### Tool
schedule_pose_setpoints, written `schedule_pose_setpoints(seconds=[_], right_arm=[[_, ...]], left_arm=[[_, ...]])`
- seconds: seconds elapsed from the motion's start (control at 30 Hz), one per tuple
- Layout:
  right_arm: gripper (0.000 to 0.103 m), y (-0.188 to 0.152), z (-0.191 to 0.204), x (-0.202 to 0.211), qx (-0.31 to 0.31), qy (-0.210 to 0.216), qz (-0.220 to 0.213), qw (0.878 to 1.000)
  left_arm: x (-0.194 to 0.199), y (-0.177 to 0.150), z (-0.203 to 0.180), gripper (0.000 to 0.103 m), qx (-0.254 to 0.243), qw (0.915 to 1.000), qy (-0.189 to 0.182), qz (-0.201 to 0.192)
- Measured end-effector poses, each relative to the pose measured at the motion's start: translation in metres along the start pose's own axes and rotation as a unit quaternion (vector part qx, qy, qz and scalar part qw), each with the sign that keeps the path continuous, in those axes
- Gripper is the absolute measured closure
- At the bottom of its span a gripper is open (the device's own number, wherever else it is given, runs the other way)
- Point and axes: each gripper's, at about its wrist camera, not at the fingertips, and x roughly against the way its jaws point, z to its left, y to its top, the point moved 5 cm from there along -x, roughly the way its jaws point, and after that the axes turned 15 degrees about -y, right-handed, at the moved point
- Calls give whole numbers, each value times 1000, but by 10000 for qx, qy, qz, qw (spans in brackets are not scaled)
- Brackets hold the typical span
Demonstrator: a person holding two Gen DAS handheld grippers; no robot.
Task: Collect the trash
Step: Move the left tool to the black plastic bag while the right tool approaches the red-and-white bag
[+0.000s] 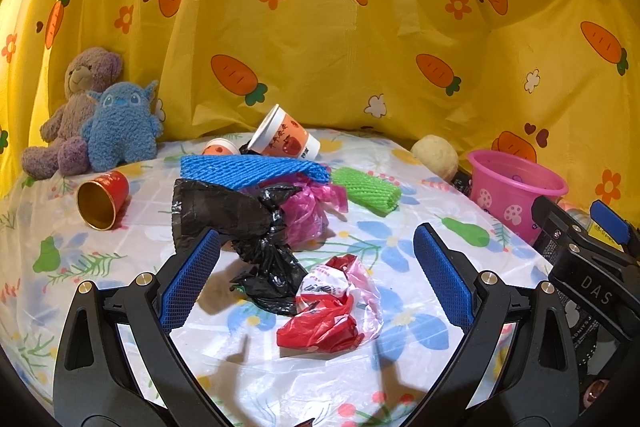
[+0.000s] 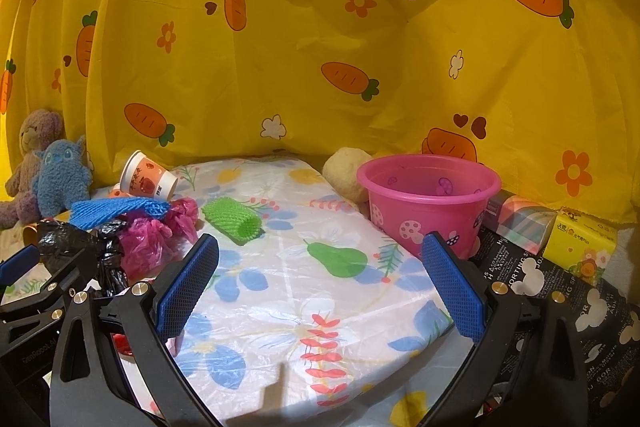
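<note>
Both tools are spread wide and holding nothing. The left tool point(image 1: 316, 275) hangs over the front of the worktop point(image 1: 400, 355), with a crumpled red-and-white plastic bag point(image 1: 332, 307) lying between its fingers, not touched. The right tool point(image 2: 320, 283) sits over bare floral cover near the right edge.

Trash count, as far as I can see: three plastic bags, one red-and-white, one black point(image 1: 248, 223) and one magenta point(image 1: 310, 207), bunched mid-worktop. Two foam nets: the blue one point(image 1: 252, 167) lies flat with its long axis running left to right across the pile, and the green one point(image 2: 234, 221) is a tube running diagonally, open end toward the front right. Three cups, all tipped over: a red one with gold inside point(image 1: 103, 199), mouth toward the front left, plus two orange-printed white ones point(image 1: 282, 139) point(image 1: 218, 147) by the back edge.

One pink bucket point(image 2: 430, 203) stands upright at the right edge.
</note>
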Motion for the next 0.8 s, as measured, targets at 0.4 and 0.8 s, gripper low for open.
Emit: schedule_pose_setpoints(seconds=[0.4,0.8], right_arm=[[5,-19,44,12,154,1161,46,9931],[16,-67,125,19,878,2255,681,9679]], left_arm=[[26,-11,55,7,171,9976,626,-243],[50,-22,109,7,678,9911,1072,-406]])
